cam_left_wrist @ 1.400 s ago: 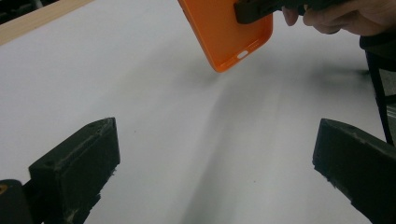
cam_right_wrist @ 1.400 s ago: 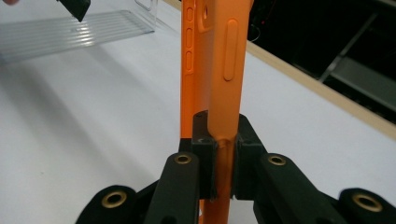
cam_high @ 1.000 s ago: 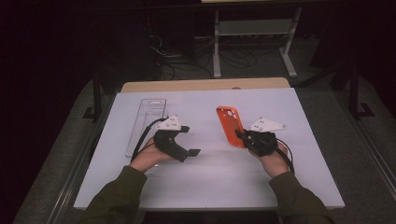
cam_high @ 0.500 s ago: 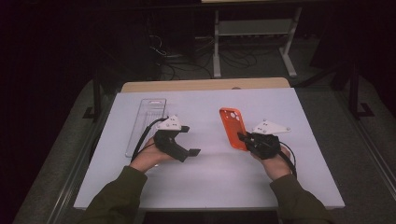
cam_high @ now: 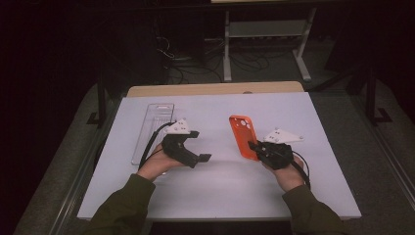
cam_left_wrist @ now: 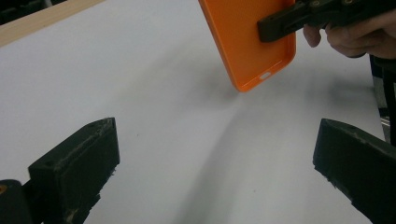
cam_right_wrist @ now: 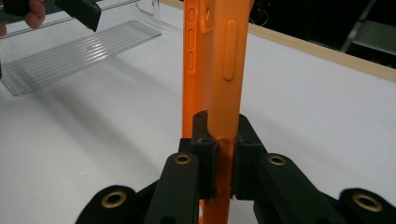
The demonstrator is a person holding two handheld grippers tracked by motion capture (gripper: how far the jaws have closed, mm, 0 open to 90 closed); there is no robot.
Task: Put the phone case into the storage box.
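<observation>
- The right gripper (cam_high: 255, 147) is clenched on the near edge of the orange phone case (cam_high: 243, 136); in the right gripper view both pads pinch the case's side wall (cam_right_wrist: 219, 154).
- Compared with a second ago, the case has shifted slightly toward three o'clock with the hand, and it stays clamped. The left gripper view shows it tilted, with its lower corner (cam_left_wrist: 243, 86) looking just clear of the white table (cam_high: 215, 196), a soft shadow beneath.
- The left gripper (cam_high: 201, 157) is released: its jaws stand wide apart with nothing between them. It sits at about nine o'clock from the case, well apart, unmoved from the earlier pictures.
- The clear plastic tray (cam_high: 152, 129) lies flat at about ten o'clock from the left gripper, untouched.
- My reading: the case is secured and being carried or presented, so the pick-up looks done. The open left gripper seems ready to take the case's free end.
</observation>
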